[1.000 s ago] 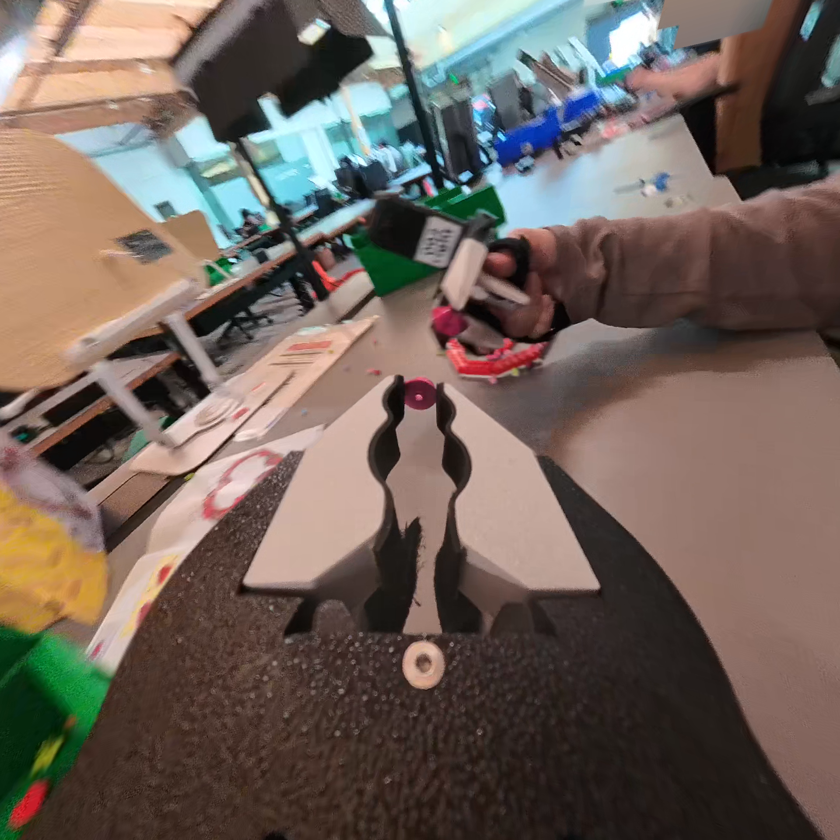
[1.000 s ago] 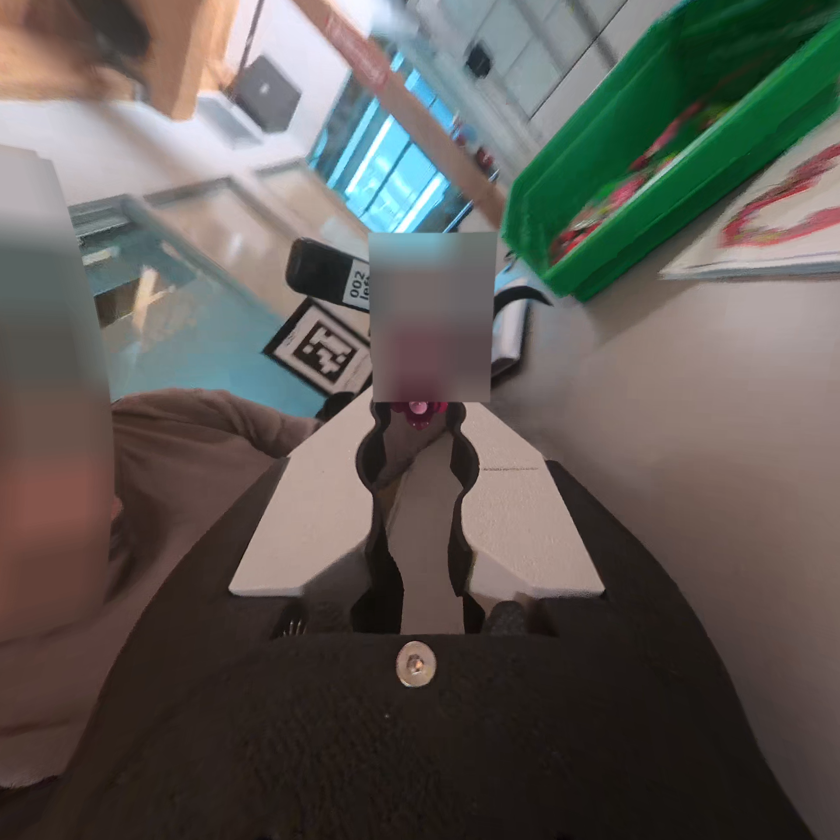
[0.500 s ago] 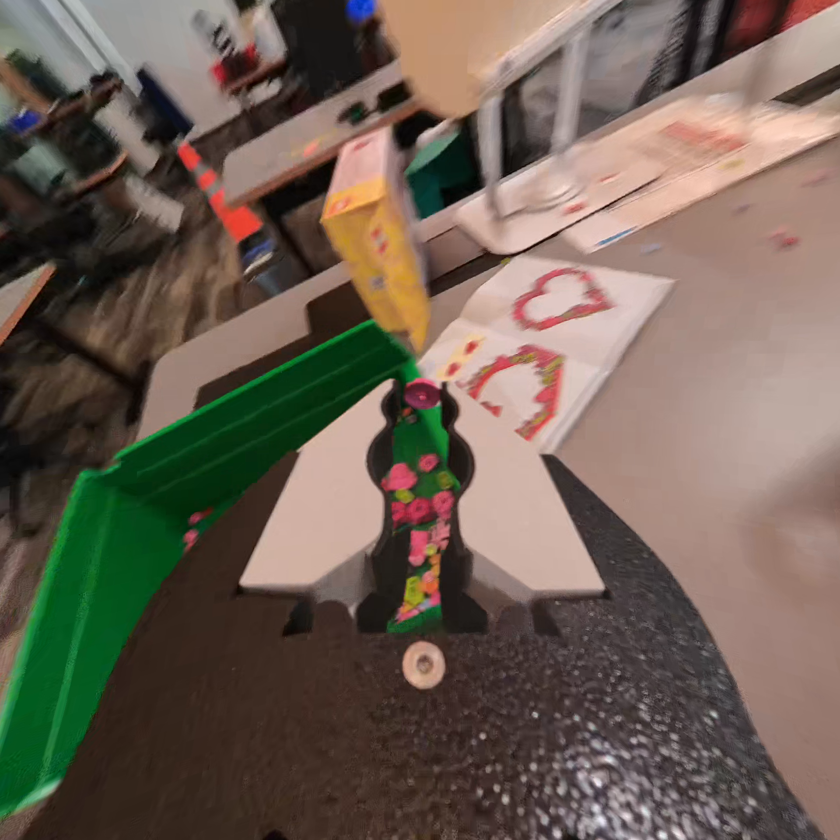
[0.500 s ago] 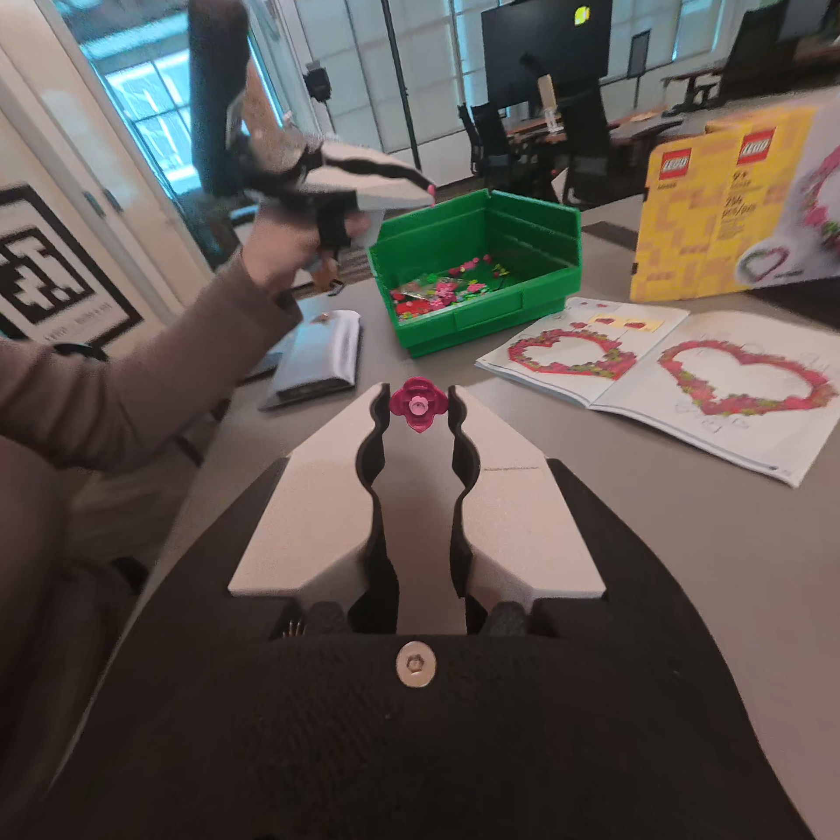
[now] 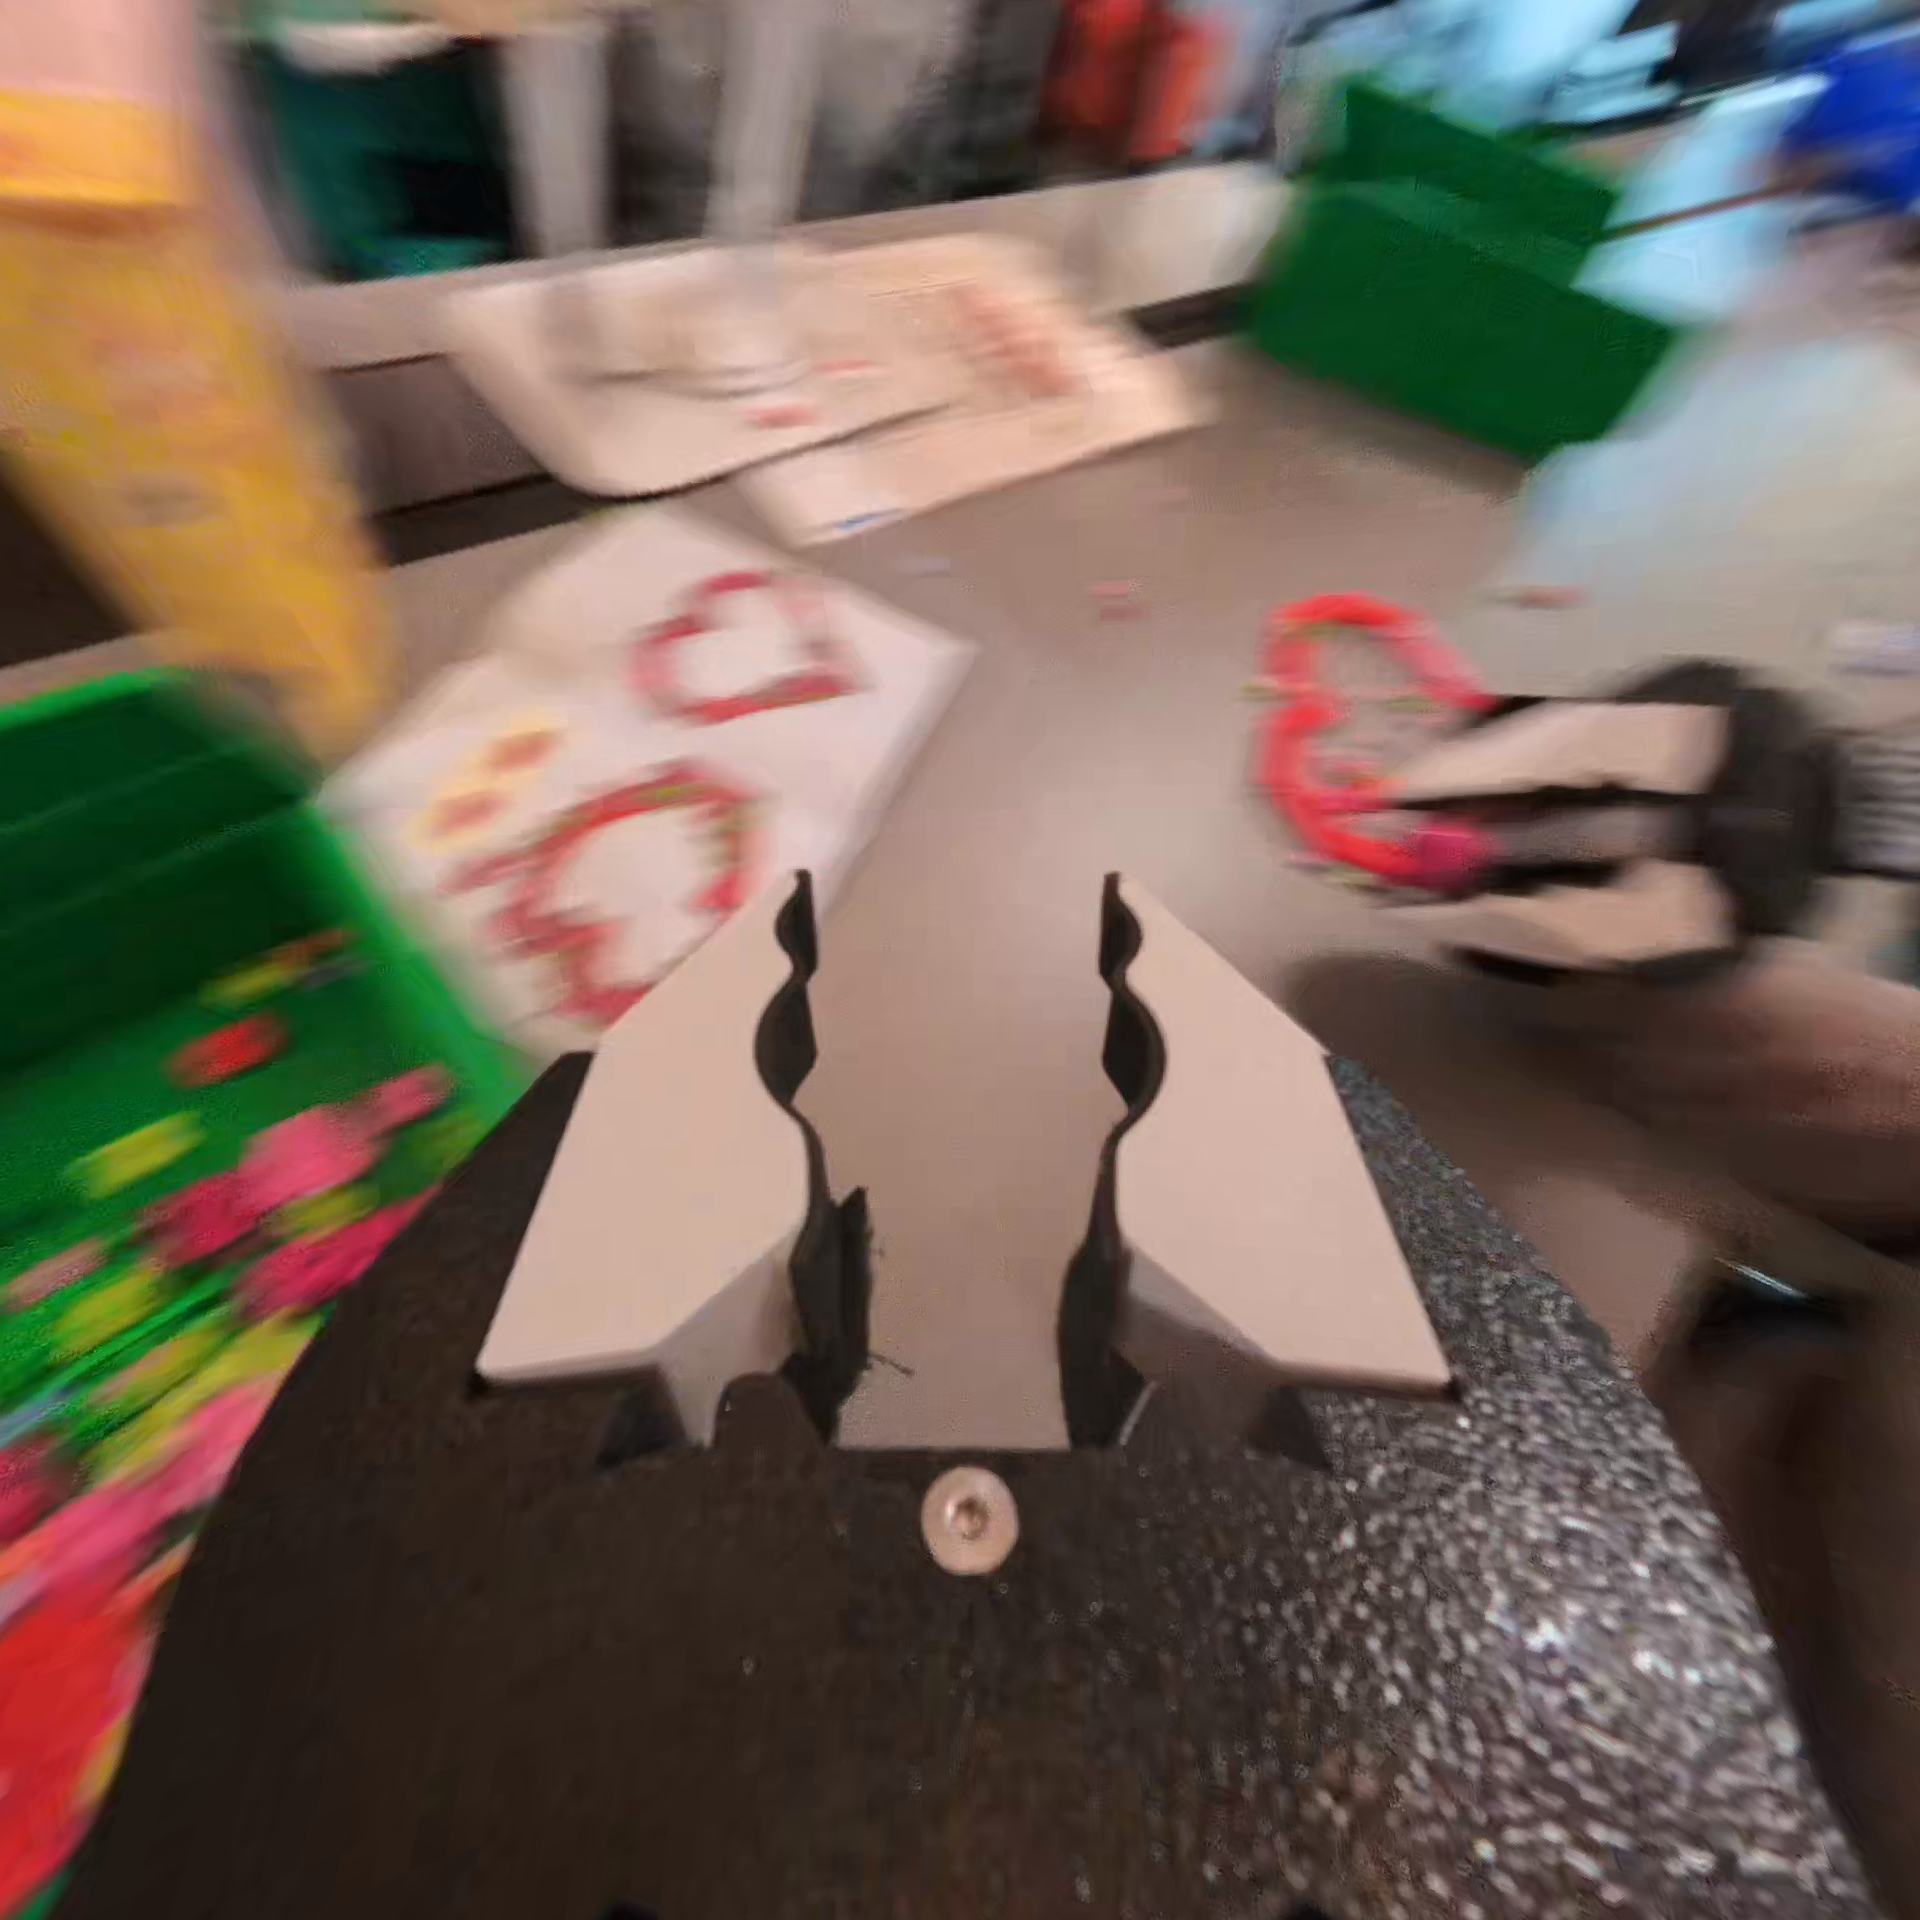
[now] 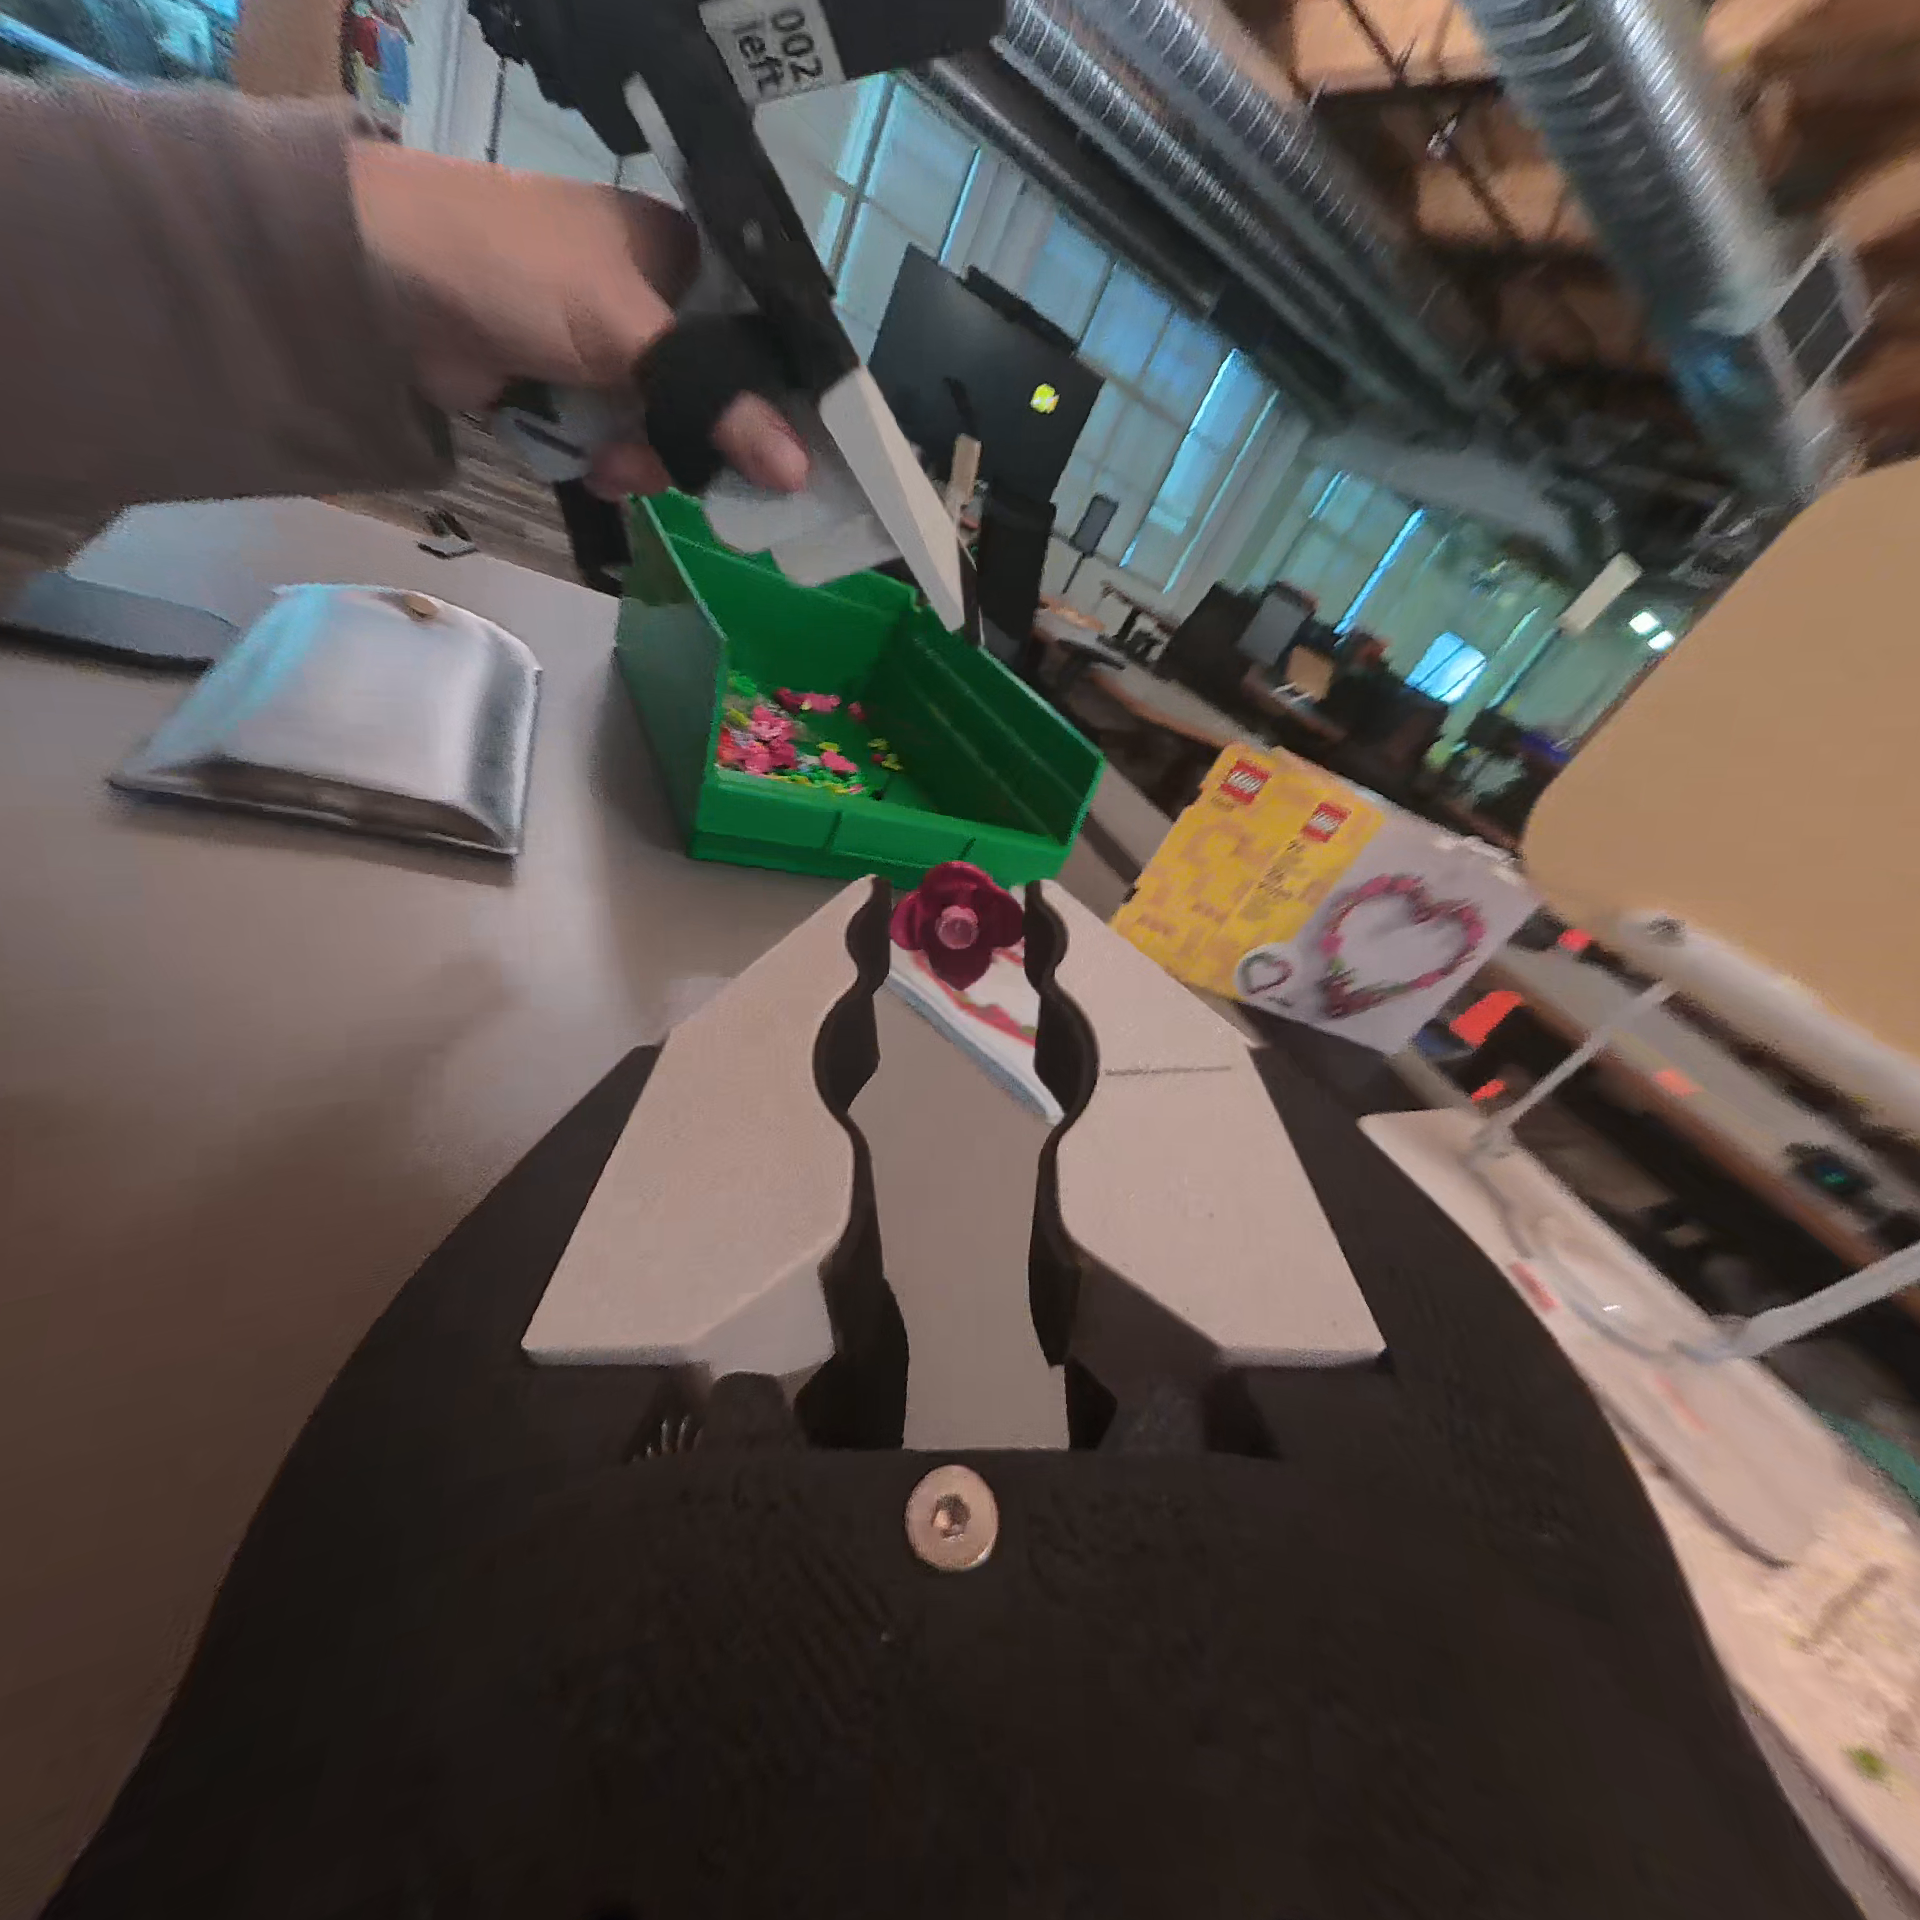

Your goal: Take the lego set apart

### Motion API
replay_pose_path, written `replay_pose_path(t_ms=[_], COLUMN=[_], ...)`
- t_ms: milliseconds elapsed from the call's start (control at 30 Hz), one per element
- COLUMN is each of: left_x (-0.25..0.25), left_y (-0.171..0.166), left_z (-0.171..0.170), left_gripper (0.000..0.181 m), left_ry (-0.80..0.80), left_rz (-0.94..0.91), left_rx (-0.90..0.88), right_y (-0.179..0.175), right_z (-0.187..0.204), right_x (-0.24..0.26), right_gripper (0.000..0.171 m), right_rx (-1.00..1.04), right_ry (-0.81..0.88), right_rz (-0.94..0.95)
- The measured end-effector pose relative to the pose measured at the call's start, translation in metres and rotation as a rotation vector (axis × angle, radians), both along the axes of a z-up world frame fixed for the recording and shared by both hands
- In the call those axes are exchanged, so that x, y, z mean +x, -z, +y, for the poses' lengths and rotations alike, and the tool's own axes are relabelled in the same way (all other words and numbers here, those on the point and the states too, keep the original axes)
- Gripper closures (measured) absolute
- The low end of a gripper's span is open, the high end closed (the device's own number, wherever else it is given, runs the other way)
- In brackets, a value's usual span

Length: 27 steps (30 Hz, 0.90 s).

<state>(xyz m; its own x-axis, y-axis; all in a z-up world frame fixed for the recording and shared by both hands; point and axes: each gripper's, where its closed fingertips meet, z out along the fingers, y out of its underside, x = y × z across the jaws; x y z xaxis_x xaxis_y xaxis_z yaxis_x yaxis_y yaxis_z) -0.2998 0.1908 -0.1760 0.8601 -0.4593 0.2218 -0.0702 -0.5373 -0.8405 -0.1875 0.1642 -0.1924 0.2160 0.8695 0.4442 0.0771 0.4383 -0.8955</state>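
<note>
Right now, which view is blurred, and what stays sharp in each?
Left wrist view: heavy motion blur smears the green bin and heart-shaped lego set; only the open left tool is sharp. Right wrist view: mostly crisp, right tool pinching the flower piece.

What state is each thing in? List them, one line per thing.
left gripper: open, empty.
right gripper: shut on the magenta flower piece.
green bin: open-topped, loose pieces inside.
red heart model: flat on the table, partly hidden.
instruction booklet: lying open.
yellow box: standing; whether sealed, cannot tell.
</note>
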Motion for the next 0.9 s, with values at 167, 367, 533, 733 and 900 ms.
replay_pose_path(t_ms=[167, 367, 533, 733, 900], left_x=[0.101, 0.122, 0.131, 0.136, 0.127], left_y=[0.02, 0.007, 0.012, 0.014, 0.016], left_z=[-0.035, -0.044, -0.057, -0.076, -0.07], left_gripper=[0.143, 0.144, 0.137, 0.162, 0.163], left_ry=[0.298, 0.395, 0.526, 0.72, 0.705], left_rz=[-0.019, -0.35, -0.585, -0.823, -0.906], left_rx=[0.035, -0.046, -0.249, -0.336, -0.276], right_y=[0.0, -0.01, -0.01, -0.006, -0.009], right_z=[-0.005, -0.016, -0.035, -0.048, -0.045], right_x=[-0.002, 0.0, 0.0, -0.003, 0.004], right_gripper=[0.147, 0.147, 0.146, 0.147, 0.139], right_rx=[0.138, 0.159, 0.227, 0.219, 0.06], right_ry=[0.054, -0.006, -0.1, -0.186, -0.257], right_rz=[-0.033, 0.015, 0.008, -0.011, 0.012])
